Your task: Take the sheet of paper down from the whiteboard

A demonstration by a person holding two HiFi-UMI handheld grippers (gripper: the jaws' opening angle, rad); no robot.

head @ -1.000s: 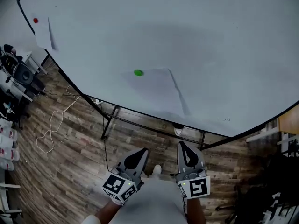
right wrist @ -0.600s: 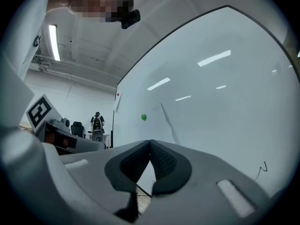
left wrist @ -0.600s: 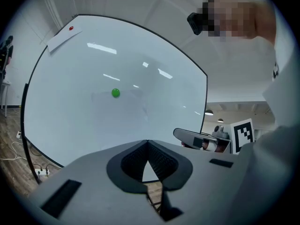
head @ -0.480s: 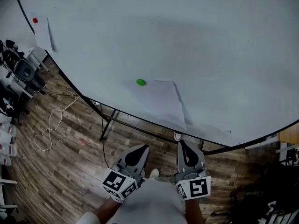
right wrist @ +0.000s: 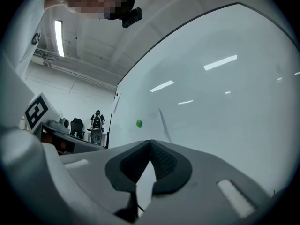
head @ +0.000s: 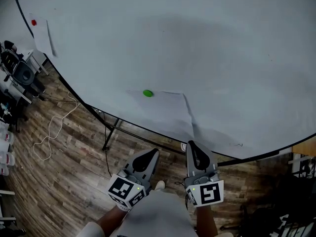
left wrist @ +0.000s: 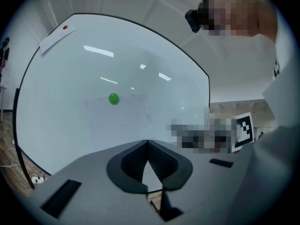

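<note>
A sheet of paper (head: 167, 107) hung near the glossy whiteboard's (head: 222, 53) dark lower edge, a round green magnet (head: 147, 93) on its upper left corner. Short of the board, the left gripper (head: 153, 153) and right gripper (head: 192, 145) were closed, empty, above plank flooring (head: 64, 177).

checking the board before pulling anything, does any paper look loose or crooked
Yes: the sheet of paper is held by only one green magnet near its top edge, and its right edge lifts off the whiteboard, throwing a dark shadow line.
</note>
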